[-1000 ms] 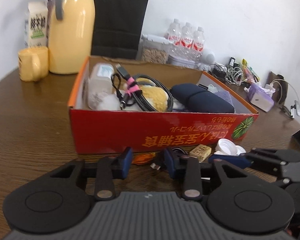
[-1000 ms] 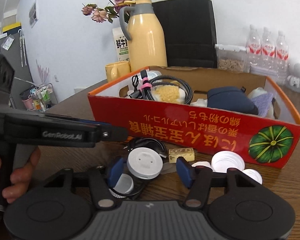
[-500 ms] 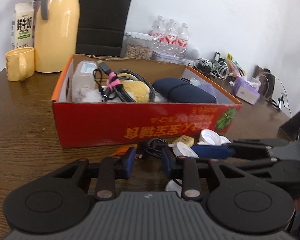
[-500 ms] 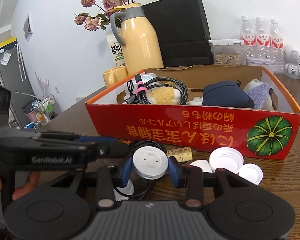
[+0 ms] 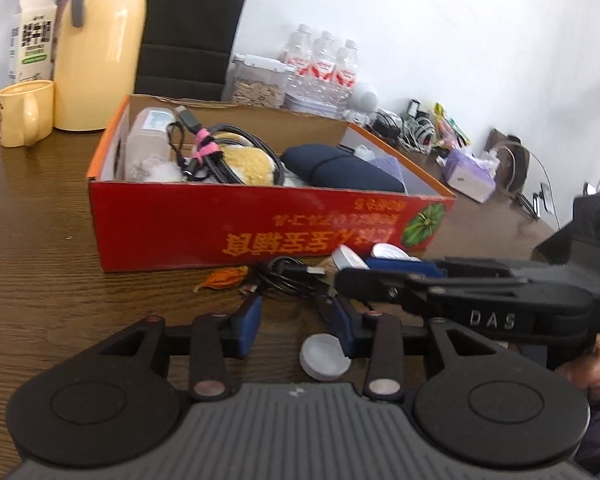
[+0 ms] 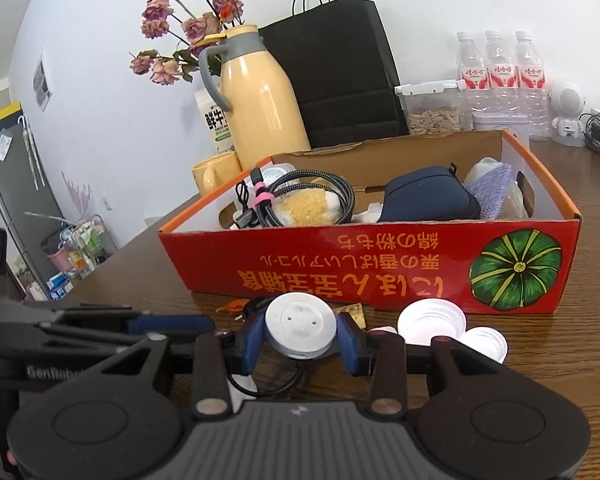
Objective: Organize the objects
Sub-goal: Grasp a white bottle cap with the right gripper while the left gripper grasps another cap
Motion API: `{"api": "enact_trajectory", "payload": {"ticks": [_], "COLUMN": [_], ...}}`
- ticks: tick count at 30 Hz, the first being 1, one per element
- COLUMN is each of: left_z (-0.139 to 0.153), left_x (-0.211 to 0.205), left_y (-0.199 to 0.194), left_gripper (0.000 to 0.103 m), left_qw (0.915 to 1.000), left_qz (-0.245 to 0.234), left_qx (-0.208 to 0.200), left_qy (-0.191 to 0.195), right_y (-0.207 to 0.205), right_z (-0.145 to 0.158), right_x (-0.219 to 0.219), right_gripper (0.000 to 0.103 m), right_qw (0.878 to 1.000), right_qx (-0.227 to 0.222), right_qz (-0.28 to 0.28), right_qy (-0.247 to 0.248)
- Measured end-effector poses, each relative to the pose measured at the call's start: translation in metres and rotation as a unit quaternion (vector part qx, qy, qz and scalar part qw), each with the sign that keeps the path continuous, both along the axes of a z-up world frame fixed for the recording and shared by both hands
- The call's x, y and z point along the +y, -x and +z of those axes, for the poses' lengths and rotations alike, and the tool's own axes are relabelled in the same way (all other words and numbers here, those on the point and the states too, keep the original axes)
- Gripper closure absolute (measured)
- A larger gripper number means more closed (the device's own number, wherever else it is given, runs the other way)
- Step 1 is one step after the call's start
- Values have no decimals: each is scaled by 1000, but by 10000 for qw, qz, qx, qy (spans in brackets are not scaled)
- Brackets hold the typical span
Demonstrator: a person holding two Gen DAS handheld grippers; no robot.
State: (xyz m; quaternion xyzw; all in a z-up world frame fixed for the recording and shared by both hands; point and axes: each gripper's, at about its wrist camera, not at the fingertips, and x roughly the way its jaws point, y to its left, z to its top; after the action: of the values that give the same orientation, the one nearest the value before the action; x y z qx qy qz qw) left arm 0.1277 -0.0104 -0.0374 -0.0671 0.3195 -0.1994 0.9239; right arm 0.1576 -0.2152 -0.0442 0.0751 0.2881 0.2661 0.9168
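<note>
Right wrist: right claw (image 6: 300,338) clamps white disc (image 6: 300,330); red box (image 6: 380,268) edge near.

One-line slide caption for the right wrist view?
Right gripper clamps a round white puck before the red cardboard box.

The left gripper (image 5: 296,320) hangs low over the dark wooden table (image 5: 32,248), its blue-padded fingers (image 5: 249,322) parted with nothing between them. A small white plastic cap (image 5: 325,361) lies just by the right-hand finger. Ahead sits the red cardboard box (image 5: 260,230). The right gripper (image 5: 380,270) reaches in from the right.
</note>
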Motion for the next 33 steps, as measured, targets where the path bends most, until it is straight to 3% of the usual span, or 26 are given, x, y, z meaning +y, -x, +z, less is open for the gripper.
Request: {"api": "enact_trajectory", "payload": {"ticks": [17, 19, 22, 26, 33], "left_z": [-5, -6, -8, -4, 8], "left_x": [-4, -6, -9, -8, -2], "left_y": [-8, -10, -14, -9, 3], "left_gripper": [69, 73, 91, 99, 99], "left_qw": [9988, 9985, 9977, 9983, 9979], "left_qz": [-47, -78, -105, 38, 346], "left_qx": [318, 366, 468, 245, -161], "left_qy": [372, 404, 488, 531, 532], "right_y": [8, 7, 9, 12, 15], "right_z": [7, 8, 9, 10, 12], "right_x": [-7, -8, -8, -7, -13], "right_gripper": [65, 65, 65, 65, 65], "right_qw": [9990, 9989, 9987, 9986, 9980], "right_qx": [-239, -247, -278, -320, -470], "right_qz": [37, 61, 106, 103, -207], "right_qy": [-372, -392, -416, -400, -381]}}
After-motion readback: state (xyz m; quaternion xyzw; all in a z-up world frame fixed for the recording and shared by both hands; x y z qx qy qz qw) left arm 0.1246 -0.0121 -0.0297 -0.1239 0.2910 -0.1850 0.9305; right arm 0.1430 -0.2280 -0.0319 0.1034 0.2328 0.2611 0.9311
